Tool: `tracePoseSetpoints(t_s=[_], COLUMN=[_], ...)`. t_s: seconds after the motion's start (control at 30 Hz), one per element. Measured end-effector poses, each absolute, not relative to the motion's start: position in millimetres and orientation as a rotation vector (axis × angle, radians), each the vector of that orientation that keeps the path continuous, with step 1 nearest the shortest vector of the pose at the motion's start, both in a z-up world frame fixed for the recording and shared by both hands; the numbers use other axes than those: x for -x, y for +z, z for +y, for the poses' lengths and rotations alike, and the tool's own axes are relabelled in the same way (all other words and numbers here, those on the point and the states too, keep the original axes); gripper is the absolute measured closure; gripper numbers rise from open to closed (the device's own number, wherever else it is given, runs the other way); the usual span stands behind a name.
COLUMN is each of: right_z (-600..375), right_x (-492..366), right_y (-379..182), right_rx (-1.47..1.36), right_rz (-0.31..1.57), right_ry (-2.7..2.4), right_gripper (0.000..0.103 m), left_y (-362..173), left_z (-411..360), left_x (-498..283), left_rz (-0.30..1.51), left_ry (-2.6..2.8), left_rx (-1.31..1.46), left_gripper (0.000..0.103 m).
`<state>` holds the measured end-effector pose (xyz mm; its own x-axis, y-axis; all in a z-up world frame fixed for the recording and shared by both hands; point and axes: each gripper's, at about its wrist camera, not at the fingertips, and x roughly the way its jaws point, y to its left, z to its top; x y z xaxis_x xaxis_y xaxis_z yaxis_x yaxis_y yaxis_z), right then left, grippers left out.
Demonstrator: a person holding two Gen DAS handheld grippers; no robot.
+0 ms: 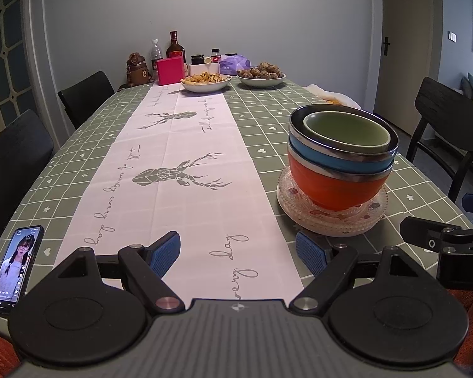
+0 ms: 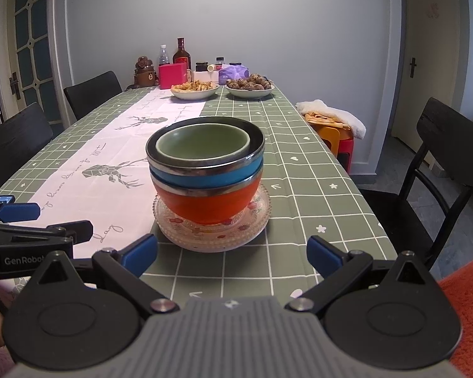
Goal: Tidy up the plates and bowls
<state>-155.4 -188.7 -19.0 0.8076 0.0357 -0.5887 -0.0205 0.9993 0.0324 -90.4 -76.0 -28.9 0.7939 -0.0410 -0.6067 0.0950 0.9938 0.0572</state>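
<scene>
A stack of bowls stands on clear glass plates [image 1: 331,220] [image 2: 211,236] on the green checked tablecloth: an orange bowl [image 1: 331,186] [image 2: 205,203] at the bottom, a blue bowl [image 1: 324,157] [image 2: 205,178] in it, a small green bowl [image 1: 347,129] [image 2: 203,141] on top. My left gripper [image 1: 238,252] is open over the white runner, to the left of the stack and nearer than it. My right gripper [image 2: 231,253] is open, just in front of the plates, with nothing between its fingers. Each gripper shows at the edge of the other's view.
A phone [image 1: 15,267] lies lit at the near left table edge. Two dishes of food [image 2: 195,89] [image 2: 250,88], bottles and a pink box [image 2: 172,75] crowd the far end. Dark chairs [image 2: 441,163] flank both sides. A stool with cloth [image 2: 331,119] stands at the right.
</scene>
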Motion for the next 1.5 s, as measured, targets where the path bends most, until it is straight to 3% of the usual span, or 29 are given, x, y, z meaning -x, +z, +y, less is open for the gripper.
tracePoseSetpoints(t_s=[1.5], right_z=[-183.5], right_x=[153.7], right_y=[-20.8], right_rx=[-0.008], right_rz=[0.641], right_ry=[0.053], right_gripper=[0.004], left_y=[-28.6], left_z=[-73.4], left_x=[89.5], left_rz=[0.652], left_ry=[-0.062], left_rx=[-0.077], left_gripper=[0.006])
